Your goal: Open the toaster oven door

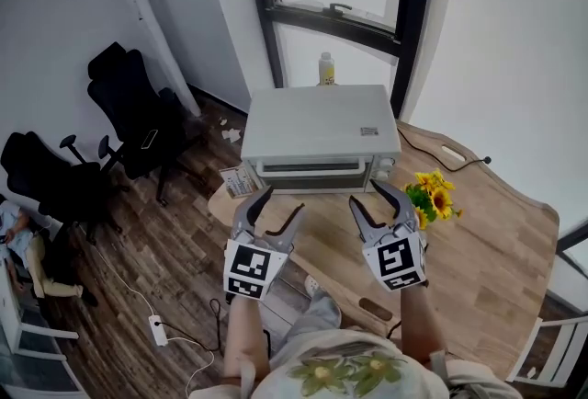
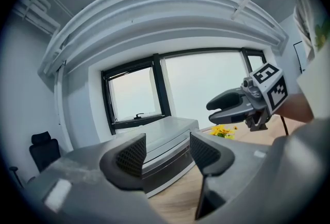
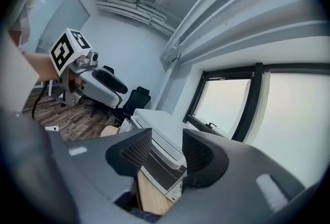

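My left gripper [image 1: 283, 201] and right gripper [image 1: 370, 196] sit low in the middle of the head view. Both have their jaws spread wide with nothing between them. Straight above them in the frame, on the wooden table [image 1: 478, 241], stands the toaster oven [image 1: 322, 135], its door [image 1: 310, 169] shut and facing me. The door's long axis runs left to right across the frame, square to the way both grippers point. Each gripper's tips are just short of the oven's front. The left is below the door's left end and the right is below the knob end, beside the yellow flowers [image 1: 432, 195]. I judge the left better lined up with the door.
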Demonstrator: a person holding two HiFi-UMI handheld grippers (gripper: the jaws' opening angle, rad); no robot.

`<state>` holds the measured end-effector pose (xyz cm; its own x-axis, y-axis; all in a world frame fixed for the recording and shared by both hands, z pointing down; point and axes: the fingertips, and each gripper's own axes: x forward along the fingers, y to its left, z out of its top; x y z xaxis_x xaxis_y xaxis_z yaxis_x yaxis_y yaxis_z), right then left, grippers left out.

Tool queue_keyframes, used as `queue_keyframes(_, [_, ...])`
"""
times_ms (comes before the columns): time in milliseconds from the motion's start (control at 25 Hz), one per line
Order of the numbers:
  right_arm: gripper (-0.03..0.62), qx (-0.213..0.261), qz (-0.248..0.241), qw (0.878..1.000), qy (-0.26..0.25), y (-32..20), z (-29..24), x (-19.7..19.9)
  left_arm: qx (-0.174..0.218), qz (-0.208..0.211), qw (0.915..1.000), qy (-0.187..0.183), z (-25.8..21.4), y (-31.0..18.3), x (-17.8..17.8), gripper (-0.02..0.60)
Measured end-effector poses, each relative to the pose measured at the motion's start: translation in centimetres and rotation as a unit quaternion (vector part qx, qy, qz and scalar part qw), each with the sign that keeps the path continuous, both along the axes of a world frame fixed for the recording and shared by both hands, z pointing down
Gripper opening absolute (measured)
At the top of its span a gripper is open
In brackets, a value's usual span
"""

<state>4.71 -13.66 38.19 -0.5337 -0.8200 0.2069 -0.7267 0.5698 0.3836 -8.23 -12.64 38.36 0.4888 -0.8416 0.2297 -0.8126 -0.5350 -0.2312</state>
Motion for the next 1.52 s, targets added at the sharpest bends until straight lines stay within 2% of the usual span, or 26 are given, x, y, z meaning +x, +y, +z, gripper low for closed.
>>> queue_keyframes(360, [0.175,-0.044,-0.027,0.998,0.04,-5.7,3.9,-1.2,-0.033,-0.005,0.9985,-0.043,3.5,-5.8,-1.1,0.267])
queue_keyframes(840, [0.173,-0.086,-0.046,0.992,0.076,-9.5,8.6,-2.1,-0.082,-0.013,0.9925,-0.09,9.5,-10.1,-2.5,0.265])
queue_keyframes(1160, [0.175,-0.104,-0.066,0.984,0.131,-10.4,11.2,-2.5,-0.105,0.03,0.977,-0.183,12.4,-11.2,-2.3,0.265])
queue_keyframes(1400, [0.183,-0.105,-0.069,0.981,0.151,-10.7,11.9,-2.7,-0.11,0.038,0.9677,-0.224,13.8,-11.7,-2.2,0.265])
queue_keyframes(1520, [0.183,-0.105,-0.072,0.98,0.155,-10.5,12.1,-2.7,-0.105,0.03,0.9683,-0.224,13.9,-11.6,-2.4,0.239])
